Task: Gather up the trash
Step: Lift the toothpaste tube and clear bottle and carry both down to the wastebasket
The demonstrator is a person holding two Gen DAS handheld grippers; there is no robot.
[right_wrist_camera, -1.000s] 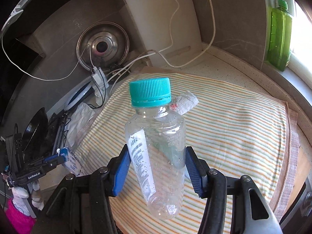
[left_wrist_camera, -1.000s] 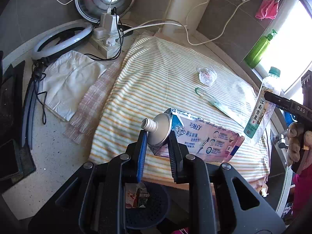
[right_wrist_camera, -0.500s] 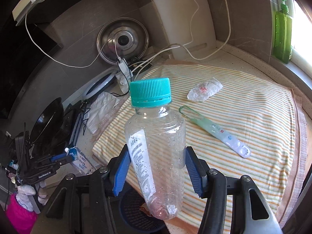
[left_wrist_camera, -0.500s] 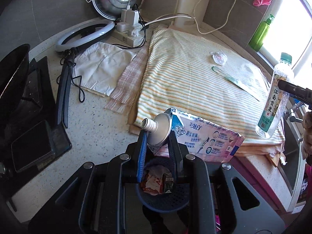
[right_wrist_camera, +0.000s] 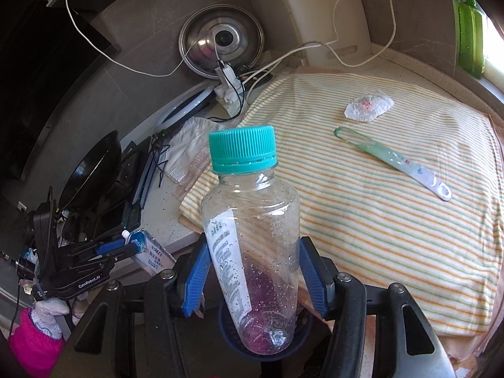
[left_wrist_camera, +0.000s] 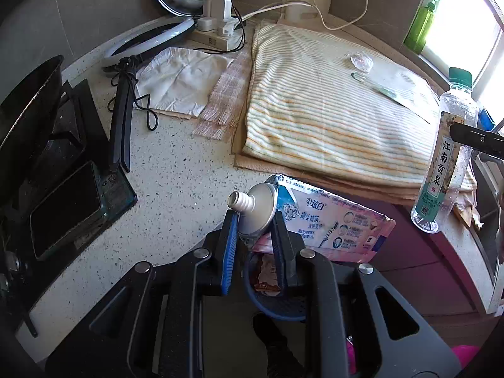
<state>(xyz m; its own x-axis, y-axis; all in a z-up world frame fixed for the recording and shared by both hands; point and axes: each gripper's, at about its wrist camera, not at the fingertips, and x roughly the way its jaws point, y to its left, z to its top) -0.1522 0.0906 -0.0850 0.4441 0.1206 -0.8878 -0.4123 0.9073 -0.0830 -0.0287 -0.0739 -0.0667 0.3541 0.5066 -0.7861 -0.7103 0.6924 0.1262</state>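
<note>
Both your hand-held grippers are loaded: left (left_wrist_camera: 255, 220) pinches a capless silver toothpaste tube (left_wrist_camera: 308, 217); right (right_wrist_camera: 252, 278) clamps a clear teal-capped plastic bottle (right_wrist_camera: 252, 220).

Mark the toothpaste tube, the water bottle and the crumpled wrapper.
toothpaste tube (left_wrist_camera: 330, 220), left wrist view, printed body.
water bottle (right_wrist_camera: 252, 220), right wrist view, clear shoulder below cap.
crumpled wrapper (right_wrist_camera: 368, 108), right wrist view, middle.

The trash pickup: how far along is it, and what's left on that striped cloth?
Partly done. A wrapper already lies in the blue bin. The left gripper holds a toothpaste tube above the bin; the right gripper holds an empty bottle. A crumpled wrapper and a plastic strip remain on the striped cloth.
</note>
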